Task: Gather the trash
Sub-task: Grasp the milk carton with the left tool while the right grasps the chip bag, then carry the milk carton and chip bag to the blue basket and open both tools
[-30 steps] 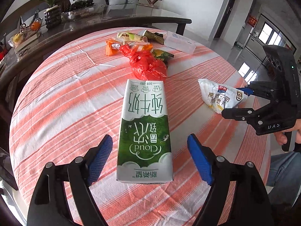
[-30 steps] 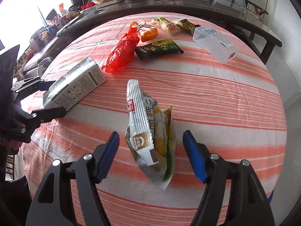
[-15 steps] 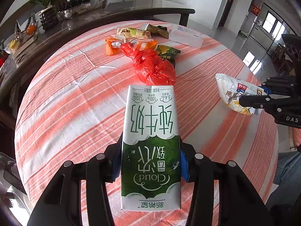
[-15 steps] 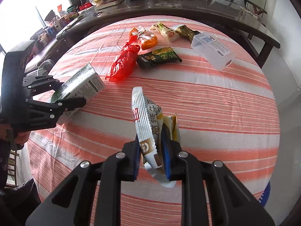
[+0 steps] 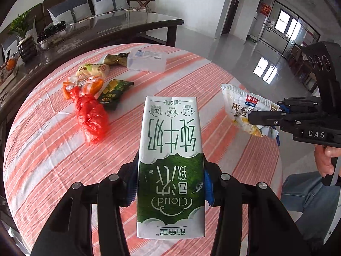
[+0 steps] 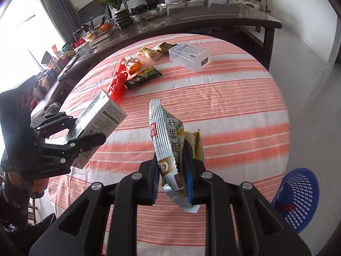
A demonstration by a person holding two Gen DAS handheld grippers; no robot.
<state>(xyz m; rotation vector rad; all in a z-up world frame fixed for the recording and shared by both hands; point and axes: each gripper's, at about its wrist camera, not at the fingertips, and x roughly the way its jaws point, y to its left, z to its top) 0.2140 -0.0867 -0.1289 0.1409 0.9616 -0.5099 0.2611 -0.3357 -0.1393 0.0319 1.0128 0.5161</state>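
Left wrist view: the left gripper (image 5: 170, 183) pinches a tall milk carton (image 5: 170, 162) between its blue pads, holding it above the round table (image 5: 42, 170) with its orange-and-white striped cloth. The carton is white on top and dark green below, and its print reads upside down: "Cloud", large Chinese characters, and "3.4", "100%", "120". At the right edge of the table, the right gripper (image 5: 277, 112), marked "DAS" on its black body, clamps a crinkled white snack bag (image 5: 240, 108) with a red logo and Chinese writing; a hand (image 5: 326, 160) grips its handle from below.

Right wrist view: the right gripper (image 6: 172, 181) presses together on the snack bag (image 6: 168, 147), silver-white with a yellow inner fold, held upright over the near side of the table (image 6: 234, 106). To the left, the left gripper (image 6: 85, 132) holds the carton (image 6: 100, 115) tilted. Near the far edge lie a red plastic bag (image 6: 117, 83), a dark green wrapper (image 6: 145, 75), an orange packet (image 6: 132, 65) and a clear plastic box (image 6: 189, 56) with a label too small to read. A blue perforated basket (image 6: 298, 200) stands on the floor by the near right edge.
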